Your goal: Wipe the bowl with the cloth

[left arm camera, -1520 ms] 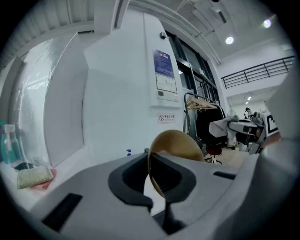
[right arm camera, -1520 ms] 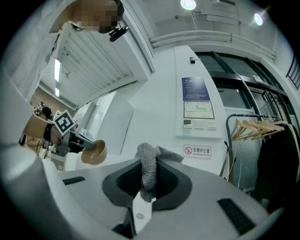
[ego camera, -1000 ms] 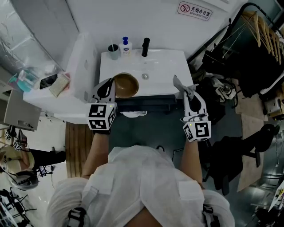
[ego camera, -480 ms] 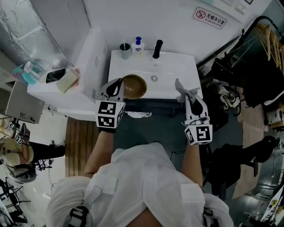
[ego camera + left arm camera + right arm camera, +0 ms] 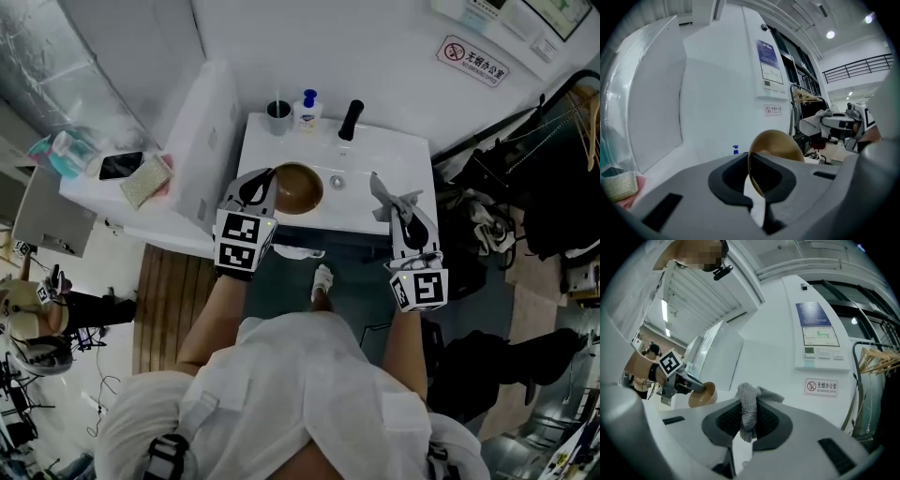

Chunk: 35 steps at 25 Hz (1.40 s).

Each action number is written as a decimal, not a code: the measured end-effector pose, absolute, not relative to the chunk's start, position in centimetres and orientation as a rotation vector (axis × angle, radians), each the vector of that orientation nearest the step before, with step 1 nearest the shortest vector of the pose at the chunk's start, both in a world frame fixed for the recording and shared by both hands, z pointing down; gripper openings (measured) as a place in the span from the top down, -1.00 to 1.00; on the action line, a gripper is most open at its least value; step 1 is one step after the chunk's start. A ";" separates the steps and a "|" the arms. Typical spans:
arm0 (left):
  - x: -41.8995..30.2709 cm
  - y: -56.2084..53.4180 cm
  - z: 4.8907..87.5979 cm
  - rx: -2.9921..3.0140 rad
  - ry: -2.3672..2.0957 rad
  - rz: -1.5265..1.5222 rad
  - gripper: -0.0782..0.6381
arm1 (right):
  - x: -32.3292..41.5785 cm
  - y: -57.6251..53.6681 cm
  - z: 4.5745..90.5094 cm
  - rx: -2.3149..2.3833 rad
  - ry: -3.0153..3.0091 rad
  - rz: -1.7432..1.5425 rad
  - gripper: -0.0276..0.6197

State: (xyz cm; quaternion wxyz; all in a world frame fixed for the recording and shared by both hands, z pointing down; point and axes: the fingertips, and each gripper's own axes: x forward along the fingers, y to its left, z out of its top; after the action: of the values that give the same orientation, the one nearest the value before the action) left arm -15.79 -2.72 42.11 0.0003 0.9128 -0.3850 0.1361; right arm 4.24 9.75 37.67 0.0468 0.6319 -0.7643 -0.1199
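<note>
Brown bowl [image 5: 298, 187] held over the white washbasin [image 5: 384, 155], grey cloth [image 5: 386, 193] at its right edge
The left gripper [image 5: 259, 186] has its jaws pinched on the bowl's rim above the washbasin's left half; the right gripper [image 5: 400, 208], at the washbasin's right front edge, clamps the cloth, apart from the bowl. A black tap [image 5: 350, 119], soap bottle [image 5: 307, 109] and cup [image 5: 278, 116] stand along the washbasin's back

Over the sink [image 5: 410, 167], left part: bowl [image 5: 302, 188], rim between left gripper [image 5: 262, 185] jaws. Right, by near edge: cloth [image 5: 383, 195] in right gripper [image 5: 400, 212] jaws. Along far edge, left to right: cup [image 5: 278, 117], soap bottle [image 5: 306, 111], tap [image 5: 350, 120].
</note>
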 end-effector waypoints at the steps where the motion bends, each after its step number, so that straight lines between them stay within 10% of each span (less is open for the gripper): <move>1: -15.3 -3.5 42.3 2.866 -1.211 0.439 0.73 | 4.5 8.8 38.0 1.911 -2.345 -0.362 0.76; 35: 2.7 -17.9 47.7 2.833 -1.195 0.856 0.73 | 8.3 -14.2 46.0 1.080 -2.429 -0.304 0.59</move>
State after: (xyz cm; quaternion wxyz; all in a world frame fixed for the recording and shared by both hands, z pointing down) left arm 2.73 -17.90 47.75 -0.0250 0.8873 -0.3743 0.2682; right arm 8.29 -14.22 45.98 0.2309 0.3926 -0.8834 -0.1104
